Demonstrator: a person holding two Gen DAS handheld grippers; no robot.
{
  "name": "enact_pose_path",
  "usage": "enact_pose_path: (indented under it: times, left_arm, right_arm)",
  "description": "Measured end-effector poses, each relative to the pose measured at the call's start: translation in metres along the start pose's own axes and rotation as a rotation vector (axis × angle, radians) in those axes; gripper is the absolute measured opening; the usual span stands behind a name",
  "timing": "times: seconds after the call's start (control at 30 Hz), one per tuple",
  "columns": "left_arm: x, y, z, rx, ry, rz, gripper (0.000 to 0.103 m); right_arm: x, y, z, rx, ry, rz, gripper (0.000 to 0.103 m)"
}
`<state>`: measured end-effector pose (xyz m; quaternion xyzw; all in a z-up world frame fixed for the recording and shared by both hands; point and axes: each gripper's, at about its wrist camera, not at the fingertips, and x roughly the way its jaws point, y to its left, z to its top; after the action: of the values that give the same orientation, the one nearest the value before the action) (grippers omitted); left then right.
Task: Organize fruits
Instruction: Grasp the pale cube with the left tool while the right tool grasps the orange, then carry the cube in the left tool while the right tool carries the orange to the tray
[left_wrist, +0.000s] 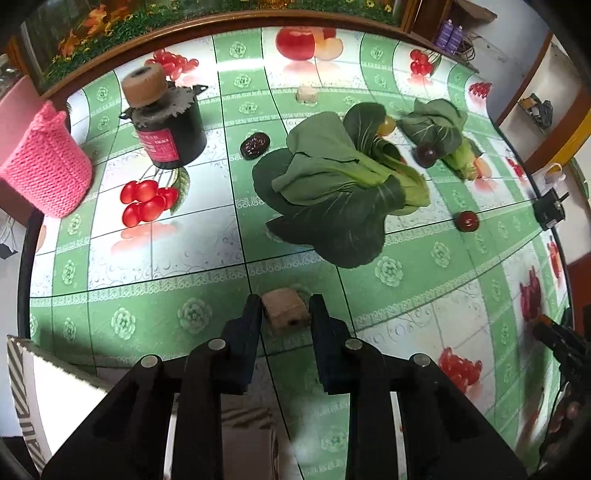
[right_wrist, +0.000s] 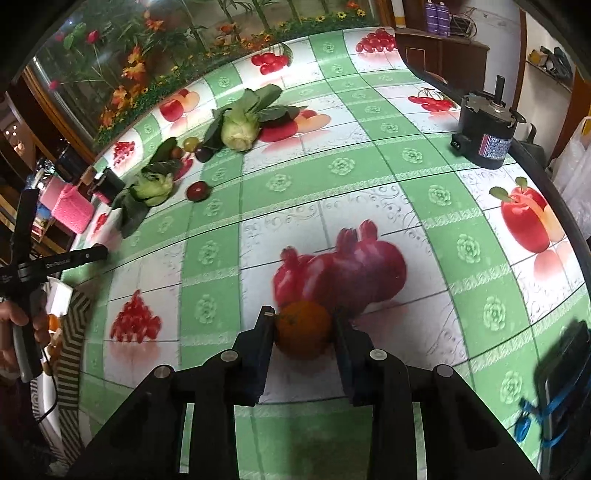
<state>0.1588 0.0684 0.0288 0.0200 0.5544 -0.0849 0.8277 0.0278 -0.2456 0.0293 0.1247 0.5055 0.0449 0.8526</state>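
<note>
My left gripper (left_wrist: 284, 308) is shut on a small tan block (left_wrist: 285, 309), held just above the fruit-print tablecloth (left_wrist: 155, 258). My right gripper (right_wrist: 303, 325) is shut on an orange fruit (right_wrist: 303, 329) over the printed pomegranates. On the table lie a wrinkled dark date (left_wrist: 255, 144), a dark plum (left_wrist: 425, 155), a yellow-green grape (left_wrist: 386, 124) and a red round fruit (left_wrist: 467, 220). The red fruit (right_wrist: 197, 191), plum (right_wrist: 202, 153) and grape (right_wrist: 191, 143) also show in the right wrist view.
Two bok choy heads (left_wrist: 340, 184) (left_wrist: 439, 133) lie mid-table. A black motor with a tan wheel (left_wrist: 162, 122) stands at the back left, a pink knitted basket (left_wrist: 46, 166) at the left edge. A second black motor (right_wrist: 487, 129) stands far right. A zigzag-patterned box (left_wrist: 22, 391) sits near left.
</note>
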Motion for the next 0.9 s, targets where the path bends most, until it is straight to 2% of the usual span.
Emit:
enact_pose_path:
  times: [0.2,0.37,0.9]
  left_arm:
    - [-0.033,-0.002,-0.014,0.033,-0.040,0.007,0.023]
    - [-0.059,-0.002,-0.038,0.065,-0.066,0.022,0.023]
    - [-0.092,0.044,-0.116,0.024,-0.031,0.071,0.023]
  right_arm:
    - [-0.009,0.026,-0.007,-0.017,0.004,0.056,0.032]
    - [-0.013,0.057,-0.012,-0.055,0.017,0.105,0.032]
    - [-0.007,0.182,-0.038,-0.257,0.094,0.235,0.032]
